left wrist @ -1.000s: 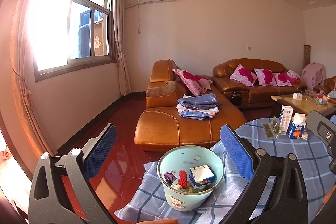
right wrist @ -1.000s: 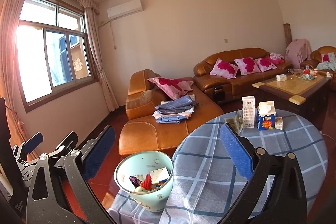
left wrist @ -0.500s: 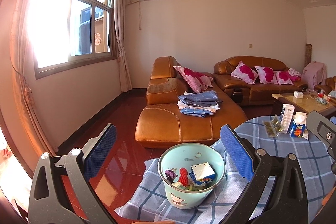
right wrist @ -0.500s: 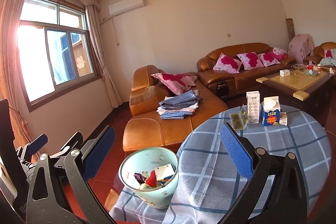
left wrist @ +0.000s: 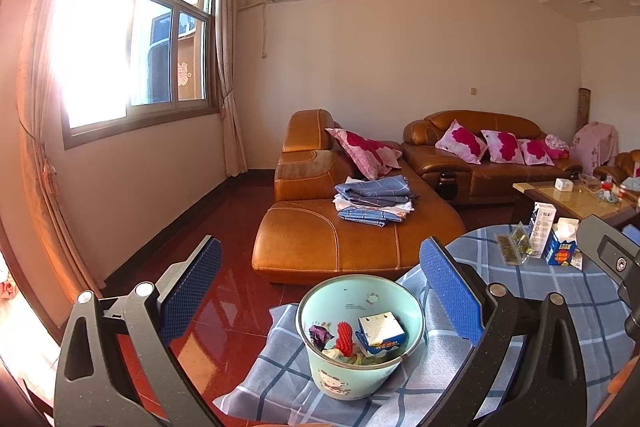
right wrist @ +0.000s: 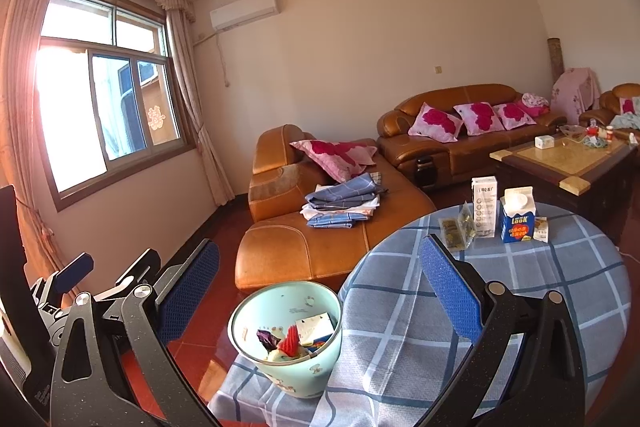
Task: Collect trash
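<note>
Your left gripper (left wrist: 320,291) and right gripper (right wrist: 320,287), both spread and empty, have dipped slightly; the bin (right wrist: 286,339) sits lower centre, cartons (right wrist: 516,215) waiting at right of frame.

Left gripper (left wrist: 320,287) open, empty, above mint bin (left wrist: 360,335) holding trash; cartons (left wrist: 554,243) far on table (left wrist: 560,307)

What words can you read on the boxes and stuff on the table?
"LOOK": blue carton on the table.
White carton: print too small to read.
Box in the bin: print blurred.
Red window sticker: a decorative sign, too blurred to read.
</note>
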{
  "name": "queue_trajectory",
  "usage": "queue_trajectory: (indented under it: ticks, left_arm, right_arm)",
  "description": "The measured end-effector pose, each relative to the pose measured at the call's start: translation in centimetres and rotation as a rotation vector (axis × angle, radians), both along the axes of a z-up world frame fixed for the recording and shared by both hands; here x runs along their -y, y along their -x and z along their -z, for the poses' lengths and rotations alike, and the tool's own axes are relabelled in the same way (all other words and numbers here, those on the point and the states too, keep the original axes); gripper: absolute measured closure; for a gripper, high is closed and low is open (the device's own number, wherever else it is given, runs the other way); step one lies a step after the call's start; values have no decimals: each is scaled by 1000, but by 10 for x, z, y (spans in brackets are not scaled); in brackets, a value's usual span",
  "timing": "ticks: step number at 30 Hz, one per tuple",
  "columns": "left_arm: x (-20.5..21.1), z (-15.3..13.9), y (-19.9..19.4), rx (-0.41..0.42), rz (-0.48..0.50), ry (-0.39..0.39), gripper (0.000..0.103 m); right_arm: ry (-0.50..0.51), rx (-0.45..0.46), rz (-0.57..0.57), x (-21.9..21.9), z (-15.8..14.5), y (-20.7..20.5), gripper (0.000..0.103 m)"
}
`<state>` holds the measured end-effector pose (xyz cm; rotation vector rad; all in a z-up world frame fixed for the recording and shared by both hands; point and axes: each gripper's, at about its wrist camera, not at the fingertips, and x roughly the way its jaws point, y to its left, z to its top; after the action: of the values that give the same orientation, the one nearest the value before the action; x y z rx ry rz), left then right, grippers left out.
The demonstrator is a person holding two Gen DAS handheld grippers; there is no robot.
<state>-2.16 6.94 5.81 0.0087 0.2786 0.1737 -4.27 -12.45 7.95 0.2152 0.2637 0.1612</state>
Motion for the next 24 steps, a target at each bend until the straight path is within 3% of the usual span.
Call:
queue_trajectory:
  ticks: [24]
  left_arm:
    - [-2, 0, -5, -12, -13, 8, 6]
  right_arm:
    - [-9, 3, 10, 2, 2, 3, 5]
